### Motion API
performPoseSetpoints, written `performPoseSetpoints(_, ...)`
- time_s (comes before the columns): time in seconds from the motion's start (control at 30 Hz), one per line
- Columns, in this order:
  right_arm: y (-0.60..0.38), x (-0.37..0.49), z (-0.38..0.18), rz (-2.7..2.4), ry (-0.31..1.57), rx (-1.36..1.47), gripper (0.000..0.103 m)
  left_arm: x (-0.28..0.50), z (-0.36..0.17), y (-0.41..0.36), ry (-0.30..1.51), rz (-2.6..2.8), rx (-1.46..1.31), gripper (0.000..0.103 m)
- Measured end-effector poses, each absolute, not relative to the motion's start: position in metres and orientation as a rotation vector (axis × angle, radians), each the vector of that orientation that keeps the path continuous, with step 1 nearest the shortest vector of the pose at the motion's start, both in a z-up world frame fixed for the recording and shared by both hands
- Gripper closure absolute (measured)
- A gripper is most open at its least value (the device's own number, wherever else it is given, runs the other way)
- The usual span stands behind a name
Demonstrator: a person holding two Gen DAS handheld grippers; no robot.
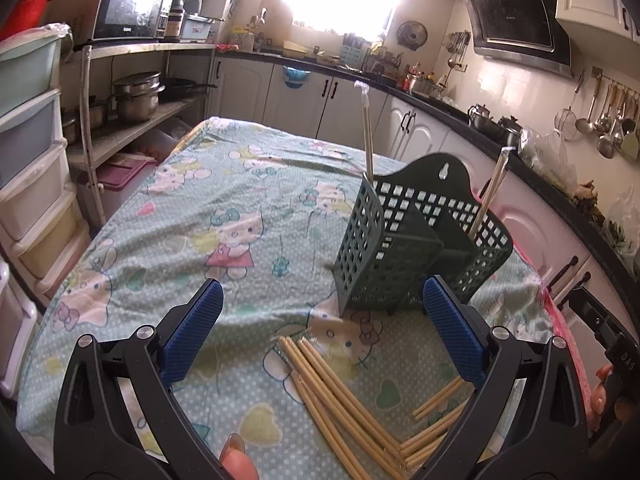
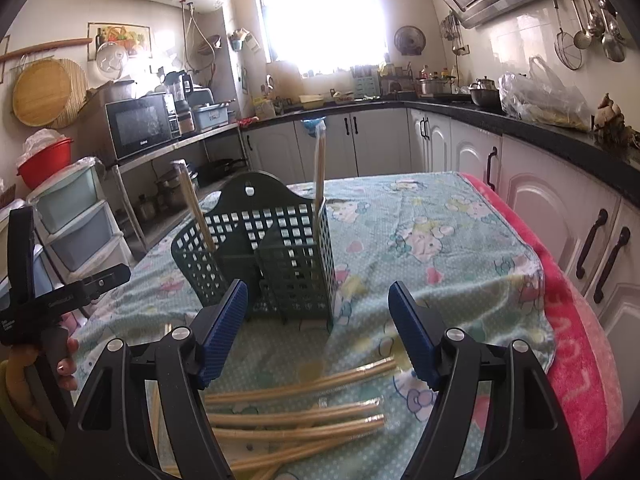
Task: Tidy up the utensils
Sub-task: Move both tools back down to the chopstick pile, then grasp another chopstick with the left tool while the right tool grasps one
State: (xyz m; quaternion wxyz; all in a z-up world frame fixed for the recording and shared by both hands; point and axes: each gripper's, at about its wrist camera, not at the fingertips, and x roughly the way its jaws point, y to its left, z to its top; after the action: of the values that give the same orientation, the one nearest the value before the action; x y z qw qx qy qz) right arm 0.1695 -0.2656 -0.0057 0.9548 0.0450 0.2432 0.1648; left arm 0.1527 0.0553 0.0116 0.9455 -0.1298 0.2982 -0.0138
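Several wrapped chopstick pairs [image 1: 340, 396] lie loose, fanned on cloth-covered bench [image 1: 192, 216], just in front of green slotted utensil holder [image 1: 404, 248]; two more stand upright in holder's outer compartments. Left hand-held gripper [image 1: 320, 332] released, empty, above pile. Right hand-held gripper [image 2: 320, 332] likewise released, empty. Chopsticks likely light, stiff, thin; film wrap probably slippery, rolls easily. Pinch one pair mid-length, across its width.

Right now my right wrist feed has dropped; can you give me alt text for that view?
The right tool hangs open and empty above loose wrapped chopsticks lying on a cartoon-print cloth. Just beyond stands a dark green slotted utensil holder with two wrapped pairs upright in it. The left tool's handle shows at the left edge.
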Motion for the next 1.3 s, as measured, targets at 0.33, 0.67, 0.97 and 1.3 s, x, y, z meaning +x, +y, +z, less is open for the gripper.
performPoseSetpoints(0.33, -0.272, 0.164, -0.031, 0.336, 0.575, 0.101, 0.033, 0.149, -0.013, 0.054, 0.675, -0.029, -0.264, 0.011)
performPoseSetpoints(0.67, -0.277, 0.177, -0.057, 0.332, 0.686, 0.141, 0.033, 0.148, -0.035, 0.051, 0.743, -0.029, -0.253, 0.011)
performPoseSetpoints(0.97, -0.280, 0.200, -0.078, 0.319, 0.795, 0.195, 0.033, 0.157, -0.056, 0.056, 0.825, -0.035, -0.300, 0.019)
performPoseSetpoints(1.3, -0.286, 0.219, -0.086, 0.306, 0.872, 0.224, 0.036, 0.183, -0.070, 0.075, 0.907, -0.051, -0.416, 0.047)
